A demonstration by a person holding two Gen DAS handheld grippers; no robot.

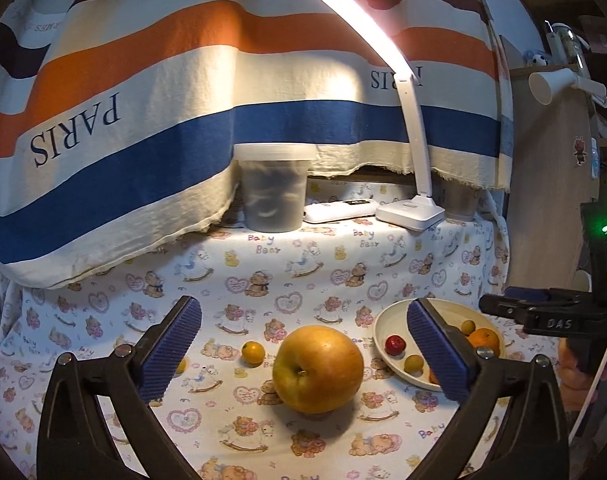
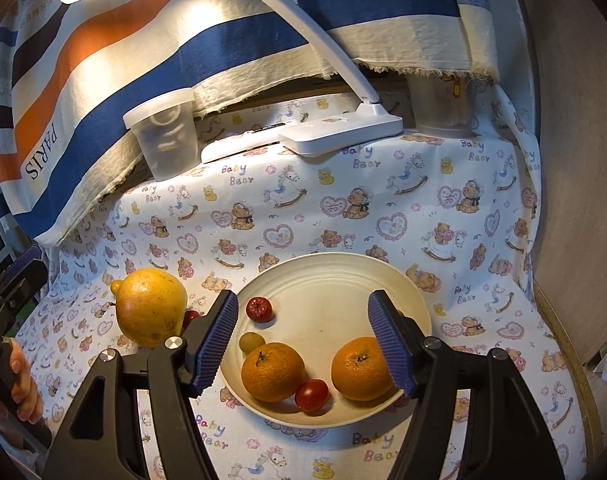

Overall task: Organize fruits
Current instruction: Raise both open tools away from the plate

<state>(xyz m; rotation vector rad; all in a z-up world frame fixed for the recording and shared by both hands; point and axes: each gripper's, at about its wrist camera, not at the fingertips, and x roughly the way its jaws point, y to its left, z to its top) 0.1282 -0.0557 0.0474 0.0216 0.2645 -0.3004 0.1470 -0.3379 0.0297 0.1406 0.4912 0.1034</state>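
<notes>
Large yellow apple: on the tablecloth, between and just beyond the wide-open, empty left gripper. Plate of oranges: under the open, empty right gripper.

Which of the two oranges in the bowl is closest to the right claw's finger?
The orange on the right side of the bowl, beside the right claw's right-hand finger; the other orange sits apart, nearer the bowl's left.

The tabletop's bear-print cloth carries a cream plate near the right edge, a large yellow fruit mid-table, small yellow fruits beside it, and (along the back edge) a lidded tub, lamp base, perhaps a cup.
</notes>
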